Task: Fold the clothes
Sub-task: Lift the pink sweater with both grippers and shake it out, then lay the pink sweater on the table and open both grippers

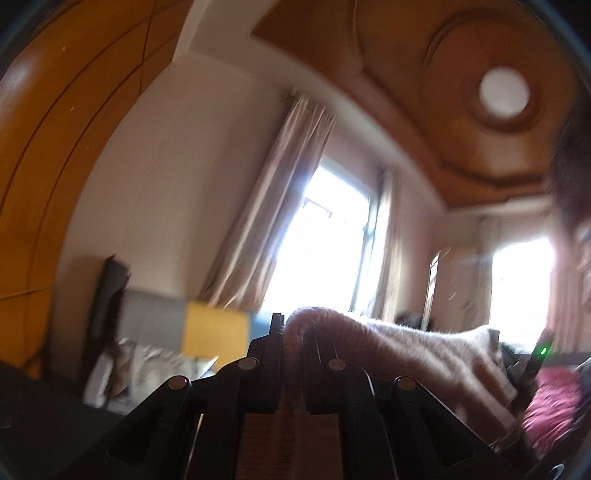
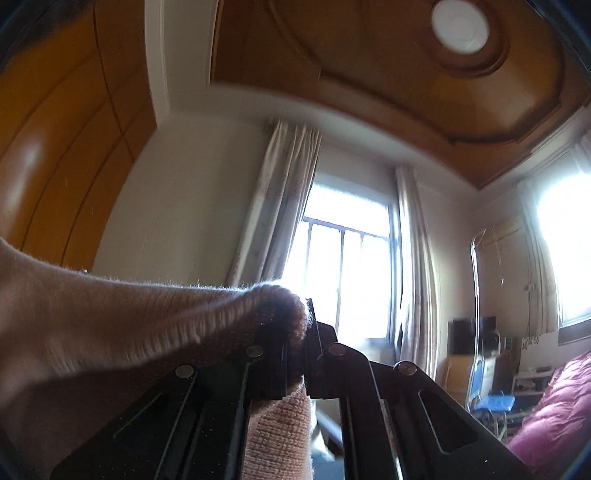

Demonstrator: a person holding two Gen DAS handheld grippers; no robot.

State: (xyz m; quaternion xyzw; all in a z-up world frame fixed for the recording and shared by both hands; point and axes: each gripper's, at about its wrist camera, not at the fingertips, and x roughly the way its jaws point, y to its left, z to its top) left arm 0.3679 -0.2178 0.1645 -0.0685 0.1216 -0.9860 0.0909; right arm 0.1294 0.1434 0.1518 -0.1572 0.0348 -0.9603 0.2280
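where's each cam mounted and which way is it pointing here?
Left wrist: on the left tongs, tilted up toward a window; shut on the pink knit garment; right tongs at right edge.
Right wrist: on the right tongs, tilted up at the window; shut on the garment.
Shared: garment, window, ceiling light.

The fuzzy ribbed knit garment is pale peach-pink — darker, brownish where it bunches in shadow. The grippers' fingers are black. A quilted bed cover is magenta, the ceiling panelling honey-brown wood, the curtains pale beige.
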